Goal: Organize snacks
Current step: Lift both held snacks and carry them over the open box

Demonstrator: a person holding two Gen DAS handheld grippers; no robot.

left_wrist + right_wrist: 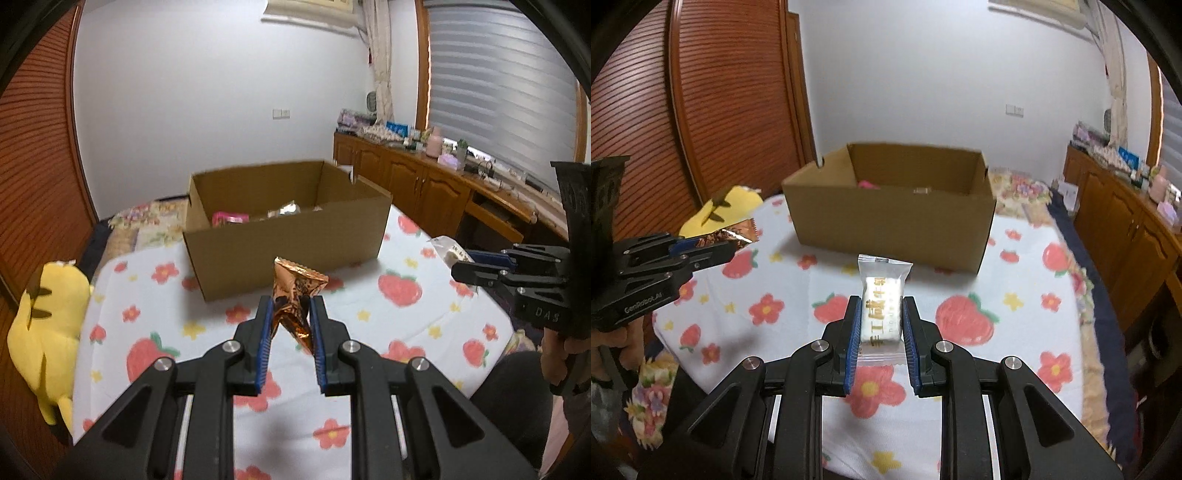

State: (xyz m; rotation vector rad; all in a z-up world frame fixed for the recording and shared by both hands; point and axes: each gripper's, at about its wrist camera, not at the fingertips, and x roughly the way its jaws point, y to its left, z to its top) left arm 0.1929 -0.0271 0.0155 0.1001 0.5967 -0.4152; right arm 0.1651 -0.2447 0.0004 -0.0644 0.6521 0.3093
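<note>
Right now, the left hand-held gripper (291, 310) pinches a crumpled copper foil snack packet (295, 295) between its blue pads, lifted above a strawberry-print cloth (406, 295). The right hand-held gripper (880, 314) pinches a white wrapped snack bar (882, 306) the same way. An open cardboard box (288, 247) stands just ahead of both, already holding a few packets. One risk, as a judgement: the slick foil could slip free, or either snack could clip the box's near wall and drop short onto the cloth.
</note>
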